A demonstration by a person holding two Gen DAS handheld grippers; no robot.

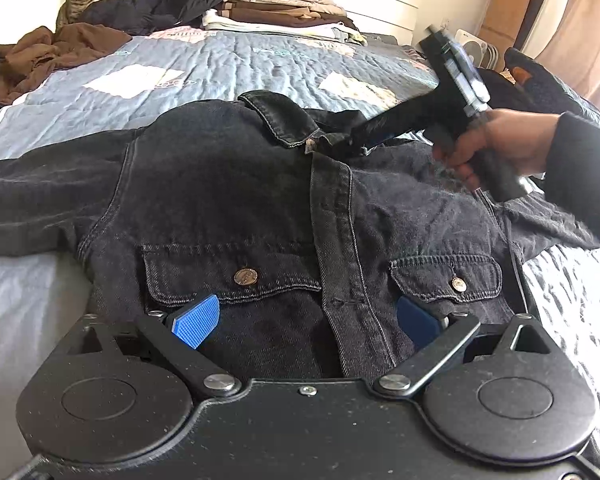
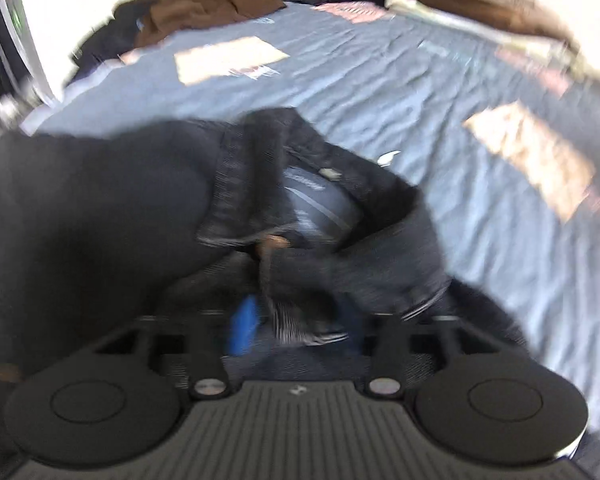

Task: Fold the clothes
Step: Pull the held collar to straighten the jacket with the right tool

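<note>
Across the bed's (image 1: 204, 64) near edge lies a black denim jacket (image 1: 220, 200), front up; left gripper (image 1: 308, 320) hovers open over its pockets, right gripper (image 2: 296, 320), jaws parted, straddles the collar (image 1: 278, 118), which may bunch if dragged.

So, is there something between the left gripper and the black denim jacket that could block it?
Nothing visible. The left gripper hangs open right above the denim jacket, with only its fabric between the blue pads. The right gripper is farther up, at the collar.
</note>
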